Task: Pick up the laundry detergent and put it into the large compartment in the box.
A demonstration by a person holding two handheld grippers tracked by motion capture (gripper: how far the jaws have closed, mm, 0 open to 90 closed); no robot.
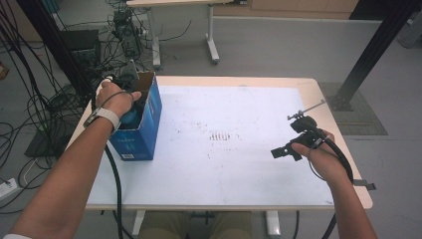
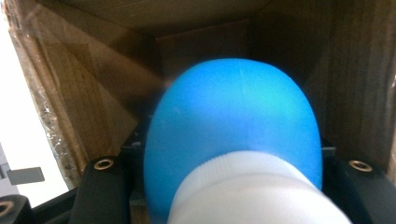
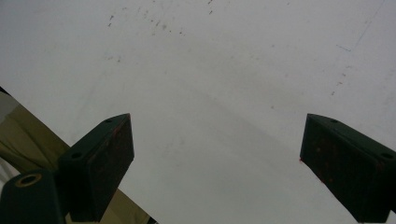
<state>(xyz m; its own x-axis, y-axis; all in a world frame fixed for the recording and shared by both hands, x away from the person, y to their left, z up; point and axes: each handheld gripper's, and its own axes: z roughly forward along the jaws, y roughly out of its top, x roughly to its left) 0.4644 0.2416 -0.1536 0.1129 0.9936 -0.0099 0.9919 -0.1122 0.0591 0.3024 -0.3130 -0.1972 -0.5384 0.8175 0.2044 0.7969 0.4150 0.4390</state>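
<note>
Reaching into the open blue cardboard box (image 1: 142,119) at the upper left of the high view, the left gripper (image 1: 130,107) holds a rounded blue bottle with a white ribbed cap (image 1: 131,118); broad bare white desk (image 1: 224,164) lies centre. In the left gripper view its jaws clamp the bottle (image 2: 233,126) between brown walls. In the right gripper view the right gripper (image 3: 215,158) has jaws wide apart over desk.
</note>
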